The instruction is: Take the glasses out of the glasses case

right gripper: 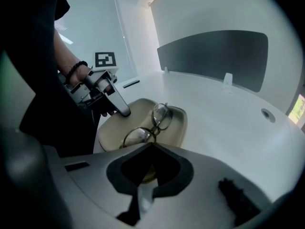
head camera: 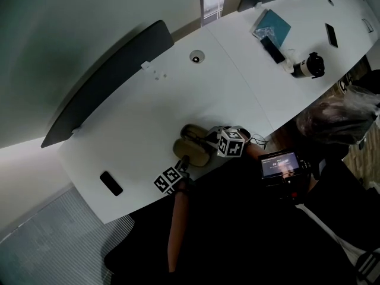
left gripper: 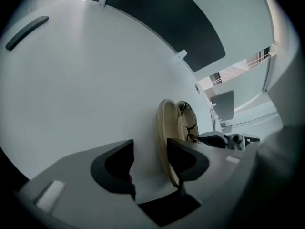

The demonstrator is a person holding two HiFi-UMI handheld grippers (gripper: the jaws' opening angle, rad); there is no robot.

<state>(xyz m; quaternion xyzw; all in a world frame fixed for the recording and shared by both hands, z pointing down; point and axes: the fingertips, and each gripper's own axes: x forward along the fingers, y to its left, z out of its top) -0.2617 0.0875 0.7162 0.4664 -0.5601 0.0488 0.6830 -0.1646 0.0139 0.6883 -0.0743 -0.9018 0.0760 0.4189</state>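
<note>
You work at a white table (head camera: 136,117) with a dark divider panel (head camera: 113,76) standing along its far edge and a round cable port (head camera: 196,56) set in its top. A small black slab (head camera: 111,183) lies near your left corner. Well apart at the far right end lie a teal booklet (head camera: 272,24) with a black phone (head camera: 273,49) touching it, a black-and-white cylinder (head camera: 309,66) on its side, and another slim black device (head camera: 331,35). A crumpled plastic bag (head camera: 335,117) sits beside the table's right edge.
</note>
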